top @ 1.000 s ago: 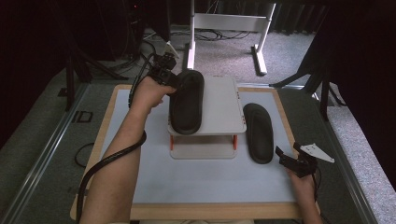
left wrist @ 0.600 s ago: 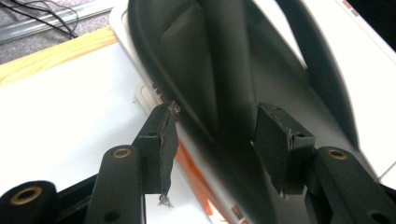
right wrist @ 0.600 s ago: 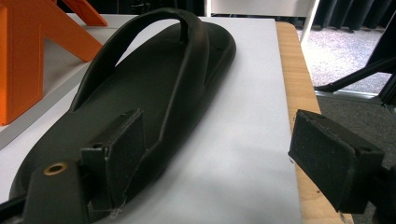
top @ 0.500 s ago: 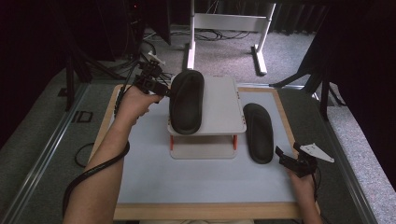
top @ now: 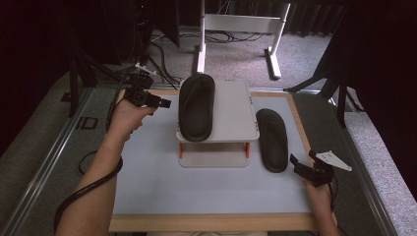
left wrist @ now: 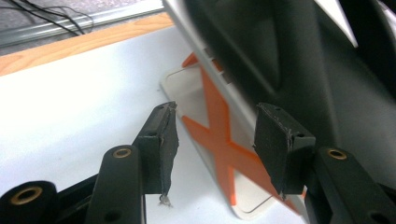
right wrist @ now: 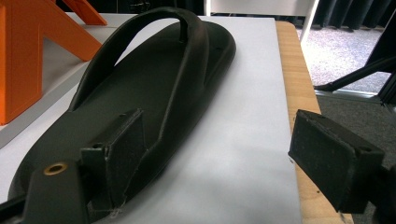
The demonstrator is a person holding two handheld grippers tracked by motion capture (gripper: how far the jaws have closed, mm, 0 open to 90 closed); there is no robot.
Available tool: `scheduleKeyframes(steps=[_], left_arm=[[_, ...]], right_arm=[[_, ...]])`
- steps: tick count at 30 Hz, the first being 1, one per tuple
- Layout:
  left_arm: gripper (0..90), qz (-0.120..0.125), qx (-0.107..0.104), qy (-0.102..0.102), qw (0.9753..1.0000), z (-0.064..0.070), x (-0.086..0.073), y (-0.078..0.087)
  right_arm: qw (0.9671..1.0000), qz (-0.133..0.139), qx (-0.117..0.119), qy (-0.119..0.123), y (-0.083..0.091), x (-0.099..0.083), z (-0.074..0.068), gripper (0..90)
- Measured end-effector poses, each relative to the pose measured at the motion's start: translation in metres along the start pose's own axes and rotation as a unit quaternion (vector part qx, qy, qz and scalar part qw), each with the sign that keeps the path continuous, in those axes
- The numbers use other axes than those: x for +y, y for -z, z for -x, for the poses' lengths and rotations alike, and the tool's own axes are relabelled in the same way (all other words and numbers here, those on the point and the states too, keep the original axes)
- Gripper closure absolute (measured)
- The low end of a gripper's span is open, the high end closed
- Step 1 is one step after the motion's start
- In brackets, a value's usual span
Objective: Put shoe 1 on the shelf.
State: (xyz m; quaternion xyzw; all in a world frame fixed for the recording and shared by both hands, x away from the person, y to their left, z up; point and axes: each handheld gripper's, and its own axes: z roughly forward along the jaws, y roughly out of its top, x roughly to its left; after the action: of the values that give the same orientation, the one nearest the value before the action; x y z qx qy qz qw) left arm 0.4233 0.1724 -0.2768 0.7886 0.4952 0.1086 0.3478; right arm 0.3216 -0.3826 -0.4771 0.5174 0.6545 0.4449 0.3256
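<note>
A black flip-flop [top: 196, 105] lies on a white raised stand [top: 233, 108] with orange legs in the middle of the table. A second black flip-flop [top: 273, 140] lies flat on the grey mat just right of the stand. My left gripper [top: 164, 103] is open at the stand's far left corner, a short way off the upper sandal. In the left gripper view its jaws [left wrist: 215, 140] frame the stand's orange cross brace [left wrist: 219, 135], with nothing held. My right gripper [top: 295, 161] is open at the heel of the lower sandal [right wrist: 140, 79], its left pad [right wrist: 119, 144] beside the heel edge.
A wooden rim [top: 300, 123] borders the mat [top: 147, 172]. Beyond the table stands a white metal frame [top: 236, 24] among cables on grey carpet. A dark stand leg [top: 339, 83] sits off the right rim. A metal rail [top: 44, 157] runs along the left side.
My left gripper has drawn back to the left, away from the far end of the sandal on the stand. That sandal stays in place. The right gripper has not moved.
</note>
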Motion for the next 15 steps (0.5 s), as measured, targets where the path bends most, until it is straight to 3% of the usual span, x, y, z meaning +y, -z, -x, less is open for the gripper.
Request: scheduleKeyframes(steps=[3, 15], left_arm=[[48.7, 0.008, -0.011, 0.004, 0.9999, -0.005, -0.007, 0.001], [48.7, 0.009, -0.012, 0.015, 0.9998, -0.02, -0.043, -0.007]], right_arm=[[1.0, 0.0, -0.001, 0.001, 0.0, 0.0, 0.0, 17.5], [1.0, 0.0, -0.001, 0.001, 0.0, 0.0, 0.0, 17.5]])
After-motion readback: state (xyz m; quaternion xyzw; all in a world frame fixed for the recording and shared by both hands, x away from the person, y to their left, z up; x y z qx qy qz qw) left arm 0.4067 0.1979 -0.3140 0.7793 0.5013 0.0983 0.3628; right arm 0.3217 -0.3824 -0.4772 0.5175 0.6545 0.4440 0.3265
